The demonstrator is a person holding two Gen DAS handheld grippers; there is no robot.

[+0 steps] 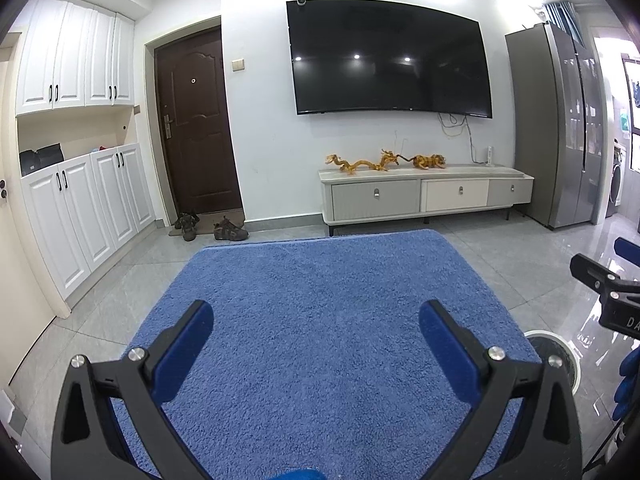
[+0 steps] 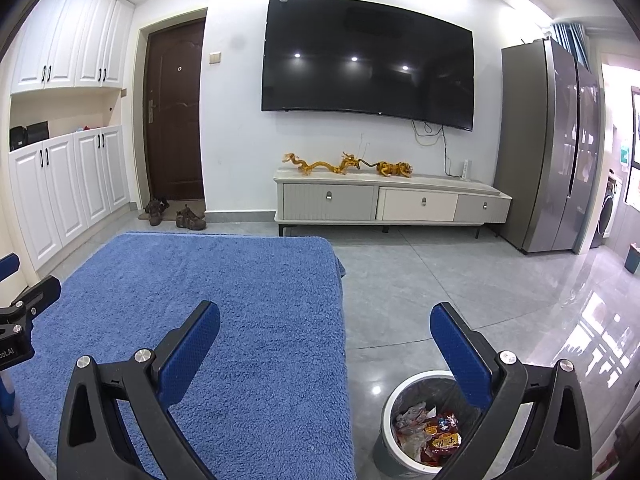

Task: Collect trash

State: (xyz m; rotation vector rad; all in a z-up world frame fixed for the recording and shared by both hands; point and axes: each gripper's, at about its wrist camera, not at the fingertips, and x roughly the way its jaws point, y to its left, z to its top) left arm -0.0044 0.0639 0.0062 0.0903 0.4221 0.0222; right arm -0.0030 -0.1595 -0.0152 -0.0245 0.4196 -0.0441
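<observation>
The trash, crumpled clear wrappers and red snack packets, lay inside the bin, which stood on the grey tiled floor just below my right tool, under its right-hand finger. That finger's blue pad overlapped the bin's white rim in the view; I could not tell whether it touched. My right tool stood wide open and held nothing, its left-hand finger over the blue carpet, whose edge ran between the two fingers.

My left tool was also spread wide and empty, both blue-padded fingers hovering above the carpet, touching nothing. From it, only a slice of the bin's rim showed just past its right-hand finger. Each tool showed at the edge of the other's view, side by side and apart, both pointing level across the room.

Ahead of both tools, well apart, stood a low TV cabinet carrying golden dragon figures, with a dark television on the wall above. To the far left were white cupboards, a brown door and shoes on the floor; to the far right, a tall grey refrigerator.
</observation>
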